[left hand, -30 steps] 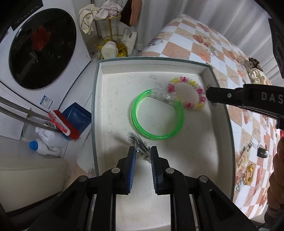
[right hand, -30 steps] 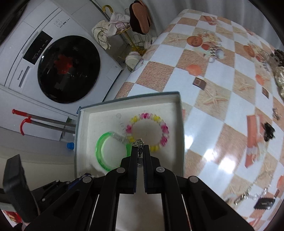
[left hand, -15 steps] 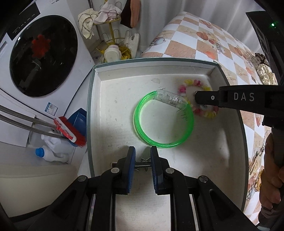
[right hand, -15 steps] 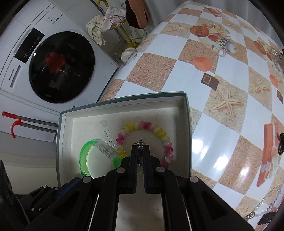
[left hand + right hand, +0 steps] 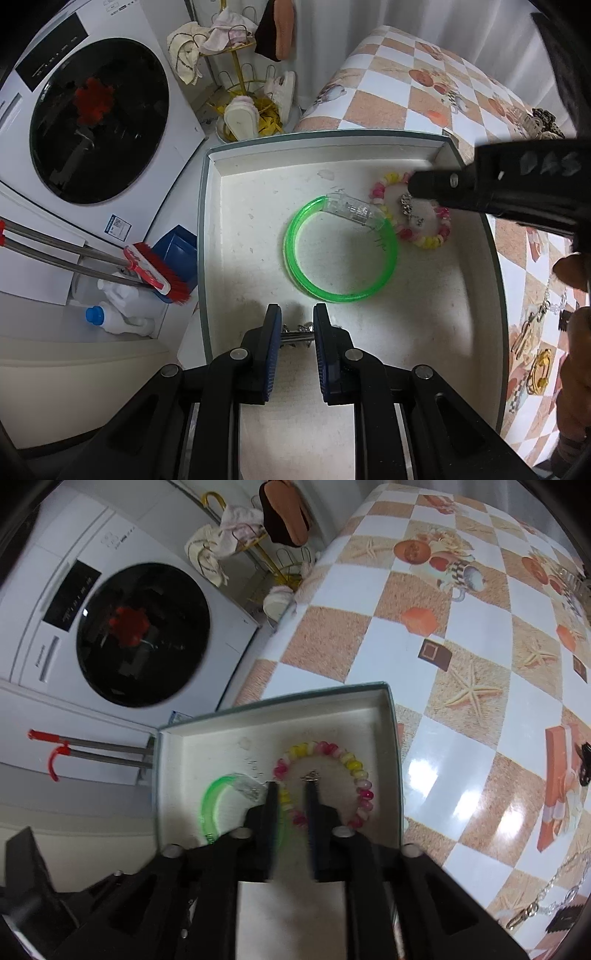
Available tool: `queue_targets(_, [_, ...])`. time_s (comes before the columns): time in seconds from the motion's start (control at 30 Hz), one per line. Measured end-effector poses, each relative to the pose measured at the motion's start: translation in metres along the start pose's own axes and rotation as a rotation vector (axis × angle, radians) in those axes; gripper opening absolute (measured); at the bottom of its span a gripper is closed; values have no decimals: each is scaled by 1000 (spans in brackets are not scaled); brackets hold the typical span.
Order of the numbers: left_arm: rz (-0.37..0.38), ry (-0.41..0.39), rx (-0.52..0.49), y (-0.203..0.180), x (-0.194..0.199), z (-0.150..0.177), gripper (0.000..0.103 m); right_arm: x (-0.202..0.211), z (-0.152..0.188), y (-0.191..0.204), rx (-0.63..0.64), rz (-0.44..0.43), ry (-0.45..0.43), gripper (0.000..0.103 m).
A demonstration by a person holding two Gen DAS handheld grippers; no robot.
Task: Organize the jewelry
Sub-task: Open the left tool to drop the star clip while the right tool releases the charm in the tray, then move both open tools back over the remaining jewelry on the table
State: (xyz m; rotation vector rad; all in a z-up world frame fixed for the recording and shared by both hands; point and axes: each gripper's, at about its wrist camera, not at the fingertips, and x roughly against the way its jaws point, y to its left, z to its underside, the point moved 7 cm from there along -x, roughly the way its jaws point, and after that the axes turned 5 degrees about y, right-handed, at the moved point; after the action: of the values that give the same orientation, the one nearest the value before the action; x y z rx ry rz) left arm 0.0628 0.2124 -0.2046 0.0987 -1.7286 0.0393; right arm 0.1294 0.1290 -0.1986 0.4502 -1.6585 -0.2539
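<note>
**Jewelry going into the white box at the bench edge**

A white box [image 5: 207, 229] sits at the left edge of the checkered bench [image 5: 461, 664]. Inside it, from left to right, lie a green bangle [image 5: 341, 249] with a clear clasp and, touching it, a pink-and-yellow bead bracelet [image 5: 413, 214] near the box's far right corner. A small silver charm [image 5: 408, 206] hangs within the ring of beads.

The left hand-held gripper [image 5: 297, 325] is low at the near side of the box, its blue pads clamped on a small silver metal piece [image 5: 295, 332]. The right hand-held gripper [image 5: 291, 786] is over the beads, its jaws opening; the charm [image 5: 311, 776] is at the tip of its right finger, and whether it is free of it I cannot tell.

Only the left view shows the clamped piece; only the right view shows a chain [image 5: 546, 901] on the bench's near right corner. The floor of the box is bare toward its left wall and near side.
</note>
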Motion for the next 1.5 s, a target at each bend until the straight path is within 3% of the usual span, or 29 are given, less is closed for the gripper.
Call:
queue_targets(0.03, [2, 3, -3, -1, 1, 0, 23, 5, 2, 0, -5, -5, -8, 47])
queue_targets(0.1, [5, 9, -8, -1, 3, 2, 23, 15, 5, 0, -13, -14, -30, 52])
queue_targets(0.13, [7, 11, -10, -2, 5, 2, 38, 20, 8, -1, -18, -16, -35, 52])
queue_targets(0.17, [8, 12, -12, -2, 6, 3, 60, 26, 11, -2, -26, -18, -38, 52])
queue_targets(0.2, [4, 9, -8, -2, 9, 3, 101, 31, 14, -5, -36, -17, -42, 52])
queue_targets(0.23, [-14, -25, 3, -1, 17, 2, 103, 35, 16, -7, -45, -14, -44, 52])
queue_targets(0.77, [0, -40, -186, -69, 51, -2, 103, 106, 85, -82, -249, 61, -82, 70])
queue_targets(0.8, [4, -40, -196, -74, 52, -3, 103, 109, 89, -89, -266, 65, -83, 73])
queue_targets(0.83, [10, -42, -214, -83, 54, -3, 103, 112, 94, -95, -282, 68, -84, 83])
queue_targets(0.97, [22, -46, -268, -108, 61, -4, 103, 126, 114, -125, -367, 108, -102, 85])
queue_targets(1.03, [26, -45, -289, -119, 63, -4, 103, 132, 124, -139, -400, 122, -106, 91])
queue_targets(1.5, [76, 23, -357, -178, 53, -7, 103, 153, 187, -226, -577, 197, -60, 92])
